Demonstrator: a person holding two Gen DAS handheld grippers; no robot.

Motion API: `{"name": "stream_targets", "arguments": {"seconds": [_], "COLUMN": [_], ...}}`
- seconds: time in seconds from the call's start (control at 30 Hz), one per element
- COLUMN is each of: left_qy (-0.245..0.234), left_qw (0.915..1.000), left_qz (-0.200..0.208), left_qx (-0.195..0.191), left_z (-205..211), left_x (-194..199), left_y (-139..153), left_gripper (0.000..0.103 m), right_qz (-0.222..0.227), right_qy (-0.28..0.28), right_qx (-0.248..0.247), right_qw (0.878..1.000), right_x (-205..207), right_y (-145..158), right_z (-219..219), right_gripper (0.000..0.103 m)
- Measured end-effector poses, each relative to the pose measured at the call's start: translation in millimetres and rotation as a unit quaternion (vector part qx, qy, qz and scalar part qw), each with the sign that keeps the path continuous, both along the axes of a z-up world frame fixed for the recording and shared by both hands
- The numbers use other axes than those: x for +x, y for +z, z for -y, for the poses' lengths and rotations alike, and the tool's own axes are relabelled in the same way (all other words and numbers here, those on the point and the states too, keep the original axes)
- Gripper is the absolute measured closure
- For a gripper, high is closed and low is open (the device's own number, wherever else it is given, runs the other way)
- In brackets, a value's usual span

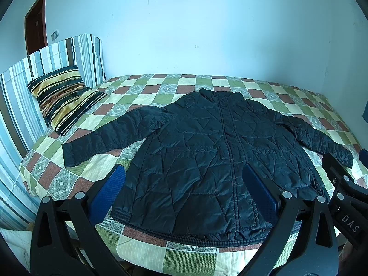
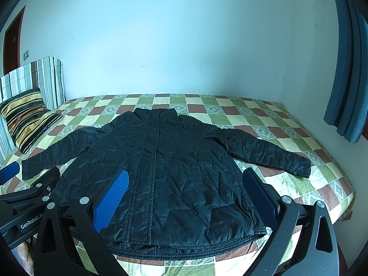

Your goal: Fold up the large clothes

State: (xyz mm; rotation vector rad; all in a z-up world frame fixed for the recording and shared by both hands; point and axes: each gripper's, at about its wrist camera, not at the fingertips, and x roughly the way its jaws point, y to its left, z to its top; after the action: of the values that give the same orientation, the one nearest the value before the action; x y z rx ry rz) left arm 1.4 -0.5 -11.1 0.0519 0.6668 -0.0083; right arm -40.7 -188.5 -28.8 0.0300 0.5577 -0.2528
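Note:
A black quilted jacket (image 1: 202, 156) lies flat and front up on the checkered bedspread (image 1: 147, 89), both sleeves spread out to the sides, hem toward me. It also shows in the right wrist view (image 2: 174, 174). My left gripper (image 1: 184, 172) is open and empty, held above the jacket's hem area, its blue pads (image 1: 110, 193) wide apart. My right gripper (image 2: 186, 177) is open and empty too, above the lower part of the jacket. Each gripper shows at the edge of the other's view.
A striped pillow (image 1: 64, 99) leans on a striped headboard (image 1: 20, 87) at the left end of the bed. A white wall (image 1: 184, 34) runs behind the bed. A blue curtain (image 2: 345, 69) hangs at the right. The bed's near edge (image 1: 184, 260) lies below the hem.

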Motion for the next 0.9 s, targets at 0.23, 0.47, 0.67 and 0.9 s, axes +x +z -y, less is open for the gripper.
{"name": "stream_targets", "arguments": {"seconds": [0.23,0.47,0.67,0.9], "left_qy": [0.001,0.001,0.001,0.000], "left_qw": [1.0000,1.0000,1.0000,1.0000], "left_qz": [0.001,0.000,0.000,0.000], "left_qx": [0.000,0.000,0.000,0.000], "left_z": [-0.3,-0.3,-0.2,0.1], "left_x": [0.3,0.3,0.3,-0.4], "left_y": [1.0,0.8,0.8,-0.1], "left_gripper": [0.002,0.002,0.002,0.002], "right_qz": [0.000,0.000,-0.001,-0.001], "right_qy": [0.000,0.001,0.001,0.002], "right_qx": [0.000,0.000,0.001,-0.001], "right_qw": [1.000,1.000,1.000,1.000], "right_x": [0.0,0.6,0.9,1.1], "right_y": [-0.4,-0.9,-1.0,-2.4], "right_z": [-0.8,-1.5,-1.8,-4.0], "right_gripper": [0.005,0.005,0.005,0.005]}}
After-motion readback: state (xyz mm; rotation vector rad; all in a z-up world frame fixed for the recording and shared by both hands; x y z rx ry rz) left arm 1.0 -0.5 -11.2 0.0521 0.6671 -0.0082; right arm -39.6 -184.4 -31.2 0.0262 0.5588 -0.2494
